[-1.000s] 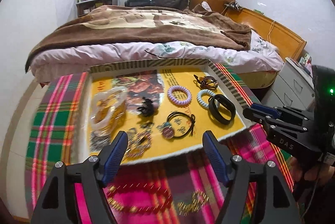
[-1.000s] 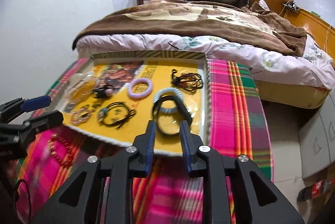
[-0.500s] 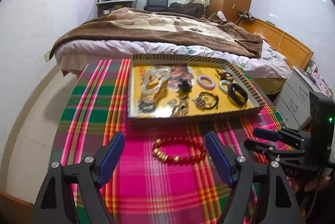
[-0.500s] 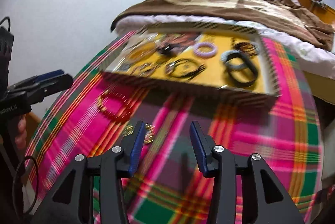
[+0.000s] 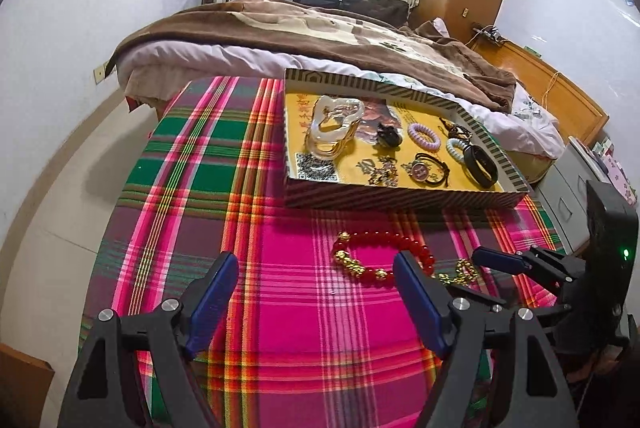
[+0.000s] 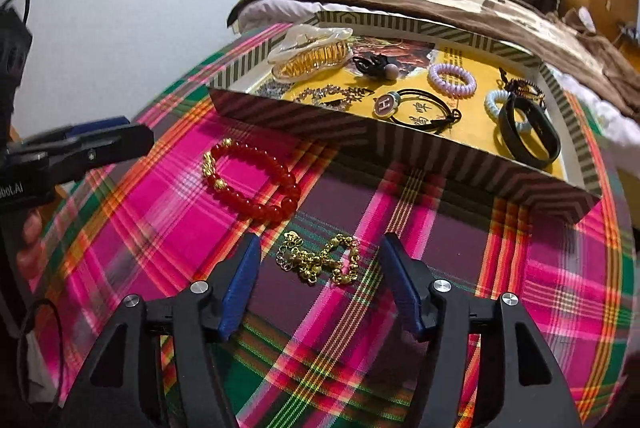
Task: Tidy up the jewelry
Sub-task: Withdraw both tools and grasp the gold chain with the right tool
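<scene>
A red bead bracelet (image 5: 376,236) with gold charms lies on the plaid cloth just in front of the striped tray (image 5: 400,195). Beside it lies a gold chain bracelet (image 6: 320,260). My right gripper (image 6: 320,248) hovers low over that chain. Its jaws are opening, with the chain between the fingertips and neither pad touching it. My left gripper (image 5: 314,264) stands open over bare cloth, with the red bracelet (image 6: 272,211) just past its right fingertip. The tray (image 6: 360,135) holds a clear claw clip (image 5: 334,123), a purple coil tie (image 5: 423,135), a black band (image 5: 482,163) and other pieces.
The plaid cloth (image 5: 200,155) covers a small table with a bed (image 5: 304,31) right behind it. A white wall is on the left and a grey drawer unit (image 5: 568,195) on the right. A hand (image 6: 28,228) holds the left gripper (image 6: 132,135).
Both grippers have drawn back from over the tray to the near part of the cloth and sunk lower. The right jaws have widened from nearly closed. The two bracelets now lie near the fingertips.
</scene>
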{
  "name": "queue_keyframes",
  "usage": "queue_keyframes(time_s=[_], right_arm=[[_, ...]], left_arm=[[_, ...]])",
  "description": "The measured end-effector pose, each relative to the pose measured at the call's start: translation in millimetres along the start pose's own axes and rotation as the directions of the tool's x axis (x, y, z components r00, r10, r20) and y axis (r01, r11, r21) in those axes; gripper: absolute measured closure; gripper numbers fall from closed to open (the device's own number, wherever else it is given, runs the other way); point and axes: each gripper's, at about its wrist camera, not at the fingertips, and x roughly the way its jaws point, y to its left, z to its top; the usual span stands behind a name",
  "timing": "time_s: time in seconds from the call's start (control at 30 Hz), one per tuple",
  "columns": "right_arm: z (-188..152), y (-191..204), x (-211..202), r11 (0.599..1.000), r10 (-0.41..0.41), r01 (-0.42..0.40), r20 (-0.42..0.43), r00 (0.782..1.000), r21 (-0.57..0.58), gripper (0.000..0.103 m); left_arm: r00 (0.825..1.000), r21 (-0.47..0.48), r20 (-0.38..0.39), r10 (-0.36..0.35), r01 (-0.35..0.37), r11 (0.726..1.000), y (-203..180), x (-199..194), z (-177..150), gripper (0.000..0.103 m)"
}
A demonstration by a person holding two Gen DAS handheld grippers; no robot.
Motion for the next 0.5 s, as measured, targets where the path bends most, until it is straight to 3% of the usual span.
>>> queue_keyframes(time_s=[0.13, 0.27, 0.3, 0.37, 0.5], right_arm=[[-2, 10, 2, 0.997, -0.062, 0.061, -0.005, 0.998, -0.043, 0.041], [-3, 10, 1, 0.997, -0.071, 0.071, -0.004, 0.997, -0.03, 0.043], [-3, 11, 1, 0.997, -0.074, 0.074, -0.003, 0.997, -0.03, 0.047], [-4, 10, -1, 0.996, -0.082, 0.082, 0.004, 0.997, -0.022, 0.067], [-4, 6, -3, 0.996, -0.09, 0.09, 0.009, 0.996, -0.001, 0.083]], left_arm=[[1.0, -0.008, -0.011, -0.006, 0.006, 1.0, 4, 7, -1, 0.024], [1.0, -0.011, -0.019, -0.011, 0.01, 1.0, 6, 12, -1, 0.024], [1.0, -0.012, -0.02, -0.014, 0.013, 1.0, 7, 13, -1, 0.024], [1.0, -0.015, -0.027, -0.015, 0.015, 1.0, 8, 15, -1, 0.024], [0.999, -0.02, -0.037, -0.017, 0.017, 1.0, 8, 19, -1, 0.024]])
